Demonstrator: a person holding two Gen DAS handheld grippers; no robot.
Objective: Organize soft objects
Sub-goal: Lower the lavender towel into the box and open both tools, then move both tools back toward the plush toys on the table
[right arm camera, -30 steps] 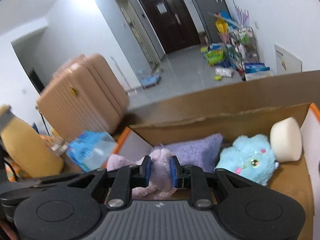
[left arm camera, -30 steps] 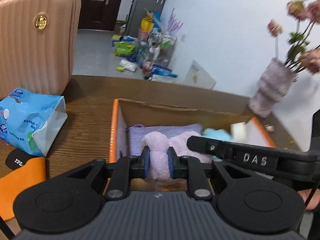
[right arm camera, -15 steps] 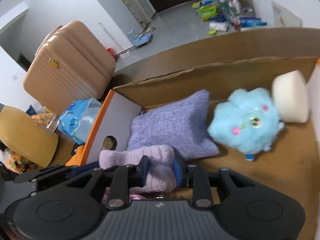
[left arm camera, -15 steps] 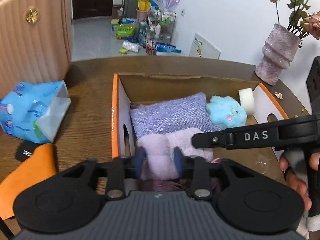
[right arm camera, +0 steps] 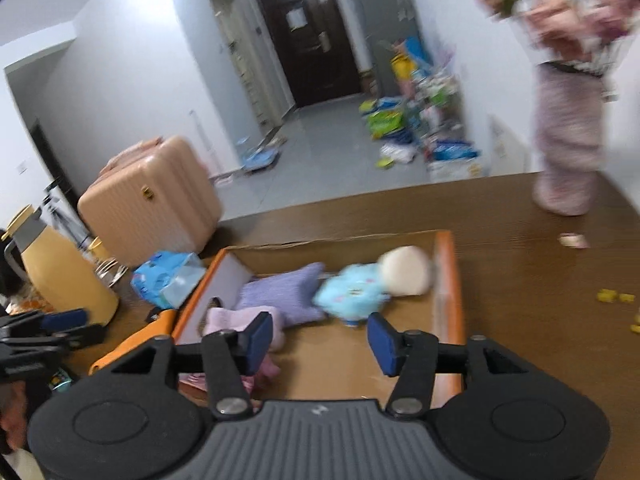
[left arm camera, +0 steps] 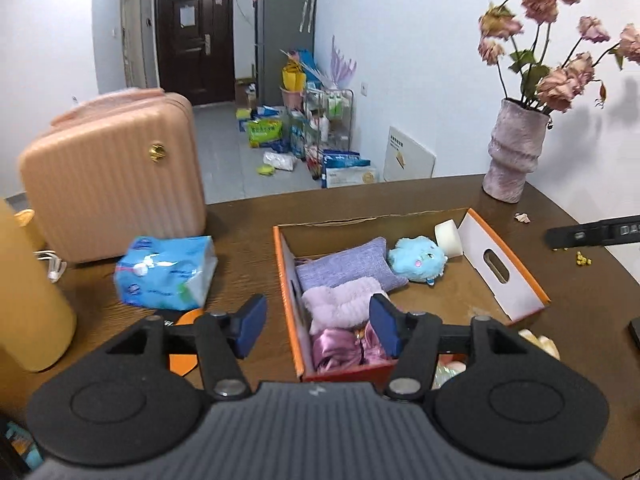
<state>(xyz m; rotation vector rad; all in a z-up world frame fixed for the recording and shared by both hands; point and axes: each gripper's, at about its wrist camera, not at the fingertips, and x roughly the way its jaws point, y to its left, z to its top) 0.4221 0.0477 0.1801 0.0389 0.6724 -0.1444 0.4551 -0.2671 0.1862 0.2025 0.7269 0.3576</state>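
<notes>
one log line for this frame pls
left gripper: open, empty | right gripper: open, empty | pink fuzzy cloth: in cardboard box

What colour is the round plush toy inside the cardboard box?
Light blue plush toy; the left wrist view shows it best.

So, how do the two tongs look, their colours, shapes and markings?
Both tongs look alike. The left tongs and right tongs have matte black bodies with two round discs, a ribbed grey centre plate, silver pivot screws, and black angled fingers ending in dark blue pads. No cables or sleeves show.
</notes>
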